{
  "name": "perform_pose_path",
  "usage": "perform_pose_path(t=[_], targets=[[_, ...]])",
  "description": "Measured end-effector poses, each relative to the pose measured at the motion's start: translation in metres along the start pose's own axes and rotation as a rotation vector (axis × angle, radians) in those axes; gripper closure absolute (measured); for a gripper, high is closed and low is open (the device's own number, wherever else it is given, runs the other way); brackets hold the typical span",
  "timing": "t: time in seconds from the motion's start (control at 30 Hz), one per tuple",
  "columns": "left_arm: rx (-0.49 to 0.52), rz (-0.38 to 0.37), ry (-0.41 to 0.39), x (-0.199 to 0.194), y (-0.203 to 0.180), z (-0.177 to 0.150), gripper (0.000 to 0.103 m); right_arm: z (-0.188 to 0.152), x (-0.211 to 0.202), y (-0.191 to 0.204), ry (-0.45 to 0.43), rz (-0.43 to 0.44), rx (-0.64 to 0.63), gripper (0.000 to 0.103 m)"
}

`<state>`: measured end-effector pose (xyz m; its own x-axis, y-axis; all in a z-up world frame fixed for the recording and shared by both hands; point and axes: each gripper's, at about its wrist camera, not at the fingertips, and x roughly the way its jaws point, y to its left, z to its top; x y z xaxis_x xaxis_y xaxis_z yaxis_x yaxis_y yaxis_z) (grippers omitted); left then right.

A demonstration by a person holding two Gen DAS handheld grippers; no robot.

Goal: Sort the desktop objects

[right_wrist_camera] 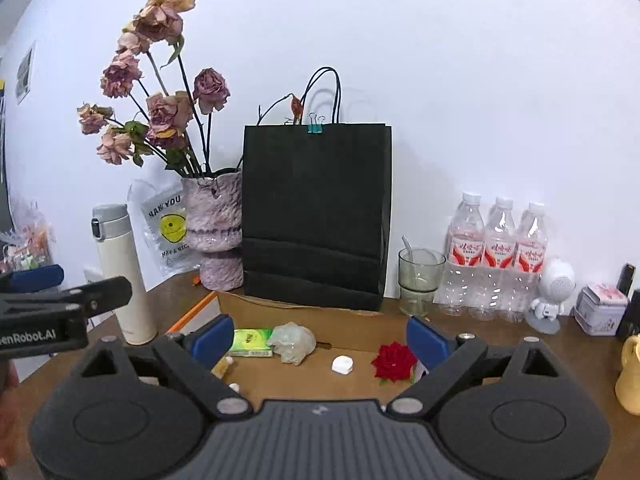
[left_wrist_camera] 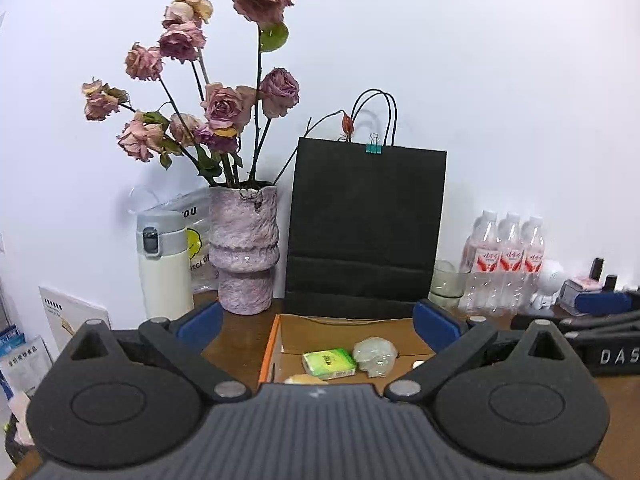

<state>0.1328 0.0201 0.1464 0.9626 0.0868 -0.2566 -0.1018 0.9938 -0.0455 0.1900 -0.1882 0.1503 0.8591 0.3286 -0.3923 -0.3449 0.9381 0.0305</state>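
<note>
Both grippers, left point(left_wrist_camera: 316, 320) and right point(right_wrist_camera: 320, 338), hover with jaws spread and empty; ahead between them, the tissue pack point(right_wrist_camera: 251, 342) and red flower point(right_wrist_camera: 394, 361) already lie in the cardboard box point(right_wrist_camera: 352, 320), likely gathered there.

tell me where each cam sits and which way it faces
Left wrist: rides on the left gripper, facing the back wall over the cardboard box; its own open blue-tipped fingers frame the view, and the right gripper juts in at the right edge.
Right wrist: rides on the right gripper, further right, facing the same wall; its open fingers show, with the left gripper at the left edge.
Shared: black paper bag, vase of dried roses, three water bottles, green tissue pack.
</note>
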Motion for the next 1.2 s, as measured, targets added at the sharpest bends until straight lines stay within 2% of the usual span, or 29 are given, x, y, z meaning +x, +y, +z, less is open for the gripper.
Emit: perform_pose_path(t=[0.13, 0.23, 0.33, 0.4, 0.47, 0.57, 0.73, 0.8, 0.93, 1.0, 1.1, 1.2], targets=[[0.035, 0.015, 0.025, -0.010, -0.002, -0.005, 0.000, -0.011, -0.011, -0.001, 0.001, 0.012, 0.022, 0.010], [0.034, 0.036, 0.047, -0.028, -0.002, -0.022, 0.000, -0.029, -0.021, 0.000, -0.003, 0.028, 0.055, 0.010], [0.015, 0.018, 0.082, -0.047, -0.001, -0.044, 0.000, -0.055, -0.031, -0.001, 0.006, 0.042, 0.089, 0.009], [0.020, 0.016, 0.089, -0.062, -0.001, -0.060, 0.000, -0.074, -0.034, -0.003, 0.036, 0.035, 0.104, 0.008], [0.032, 0.052, 0.089, -0.077, -0.003, -0.080, 0.000, -0.093, -0.040, -0.007, 0.067, 0.012, 0.155, 0.008], [0.046, 0.067, 0.128, -0.101, -0.002, -0.109, 0.000, -0.124, -0.058, -0.012, 0.140, 0.023, 0.217, 0.008], [0.043, 0.009, 0.179, -0.148, 0.002, -0.151, 0.000, -0.180, -0.098, -0.013, 0.257, 0.018, 0.244, 0.008], [0.079, -0.006, 0.180, -0.163, -0.003, -0.164, 0.000, -0.198, -0.117, -0.012, 0.256, 0.017, 0.262, 0.009], [0.148, -0.048, 0.216, -0.180, -0.011, -0.186, 0.000, -0.216, -0.144, -0.002, 0.232, 0.003, 0.182, 0.015], [0.151, -0.086, 0.221, -0.179, -0.014, -0.186, 0.000, -0.216, -0.149, -0.002, 0.218, -0.004, 0.181, 0.024], [0.166, -0.099, 0.210, -0.169, -0.023, -0.181, 0.000, -0.209, -0.142, -0.006, 0.208, 0.026, 0.204, 0.038], [0.181, -0.137, 0.208, -0.152, -0.031, -0.177, 0.000, -0.200, -0.126, -0.014, 0.206, 0.021, 0.200, 0.043]])
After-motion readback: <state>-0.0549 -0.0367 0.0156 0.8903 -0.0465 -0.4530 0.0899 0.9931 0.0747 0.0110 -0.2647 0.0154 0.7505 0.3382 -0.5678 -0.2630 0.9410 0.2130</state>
